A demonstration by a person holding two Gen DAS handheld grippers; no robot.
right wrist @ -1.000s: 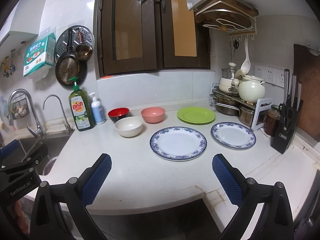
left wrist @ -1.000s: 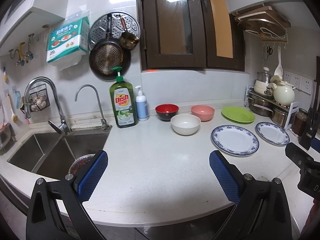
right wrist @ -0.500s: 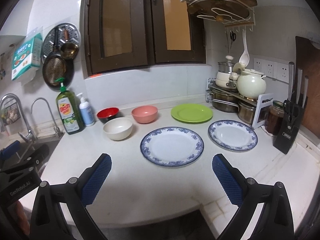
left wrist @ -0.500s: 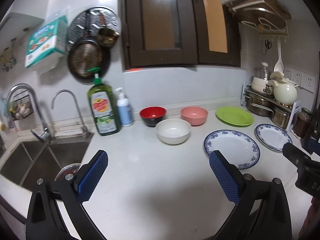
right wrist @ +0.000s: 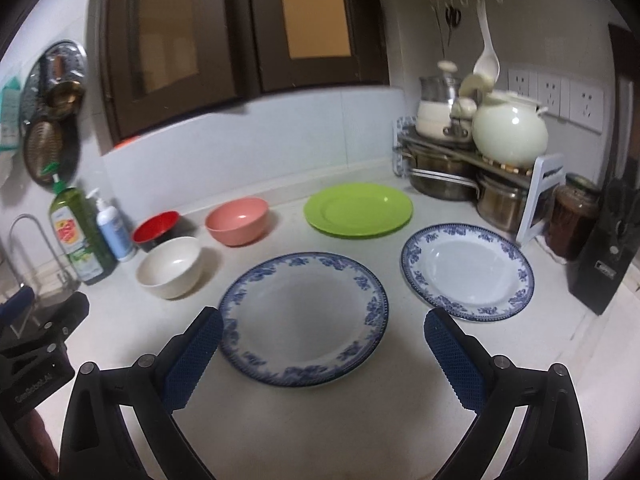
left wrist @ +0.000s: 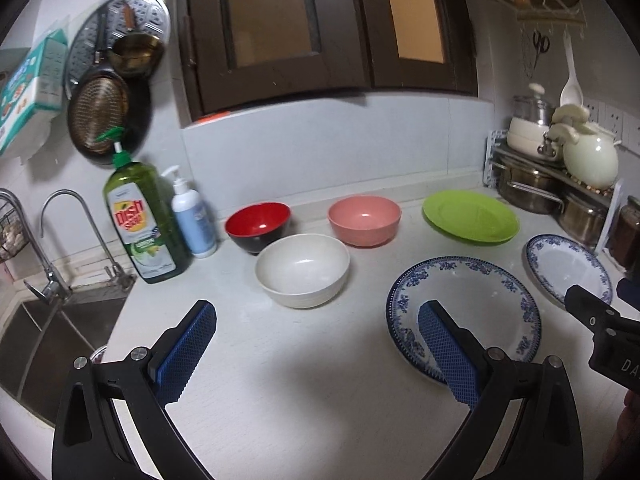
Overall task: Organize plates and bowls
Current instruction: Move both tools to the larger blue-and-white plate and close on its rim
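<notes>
Comparing with half a second ago, both cameras have closed in on the white stone countertop (right wrist: pixel 360 420), so the dishes fill more of each view, and the sink has slid almost out of the left wrist view. The left gripper (left wrist: pixel 316 344) hangs above the counter with its blue-padded jaws spread wide and nothing between them; its right finger now overlaps the near rim of the large blue-and-white floral-rimmed plate (left wrist: pixel 472 292) in the picture, though whether it touches is hard to say from this angle. The right gripper (right wrist: pixel 320 344) is likewise spread wide and empty, its two fingers framing that same plate (right wrist: pixel 304 316) from the near side.

None of the dishes has shifted. The large plate lies flat at the centre of the counter, with the smaller blue-and-white floral-rimmed plate (right wrist: pixel 468 272) just beside it on the right. Behind them sits the flat lime-green plate (right wrist: pixel 358 210). To the left, three bowls stand upright and apart: the cream-white bowl (left wrist: pixel 302 270) nearest, the salmon-pink bowl (left wrist: pixel 364 220) behind it, and the red-lined black bowl (left wrist: pixel 258 226) beside the green dish-soap bottle (left wrist: pixel 140 228). All look empty and clean.
</notes>
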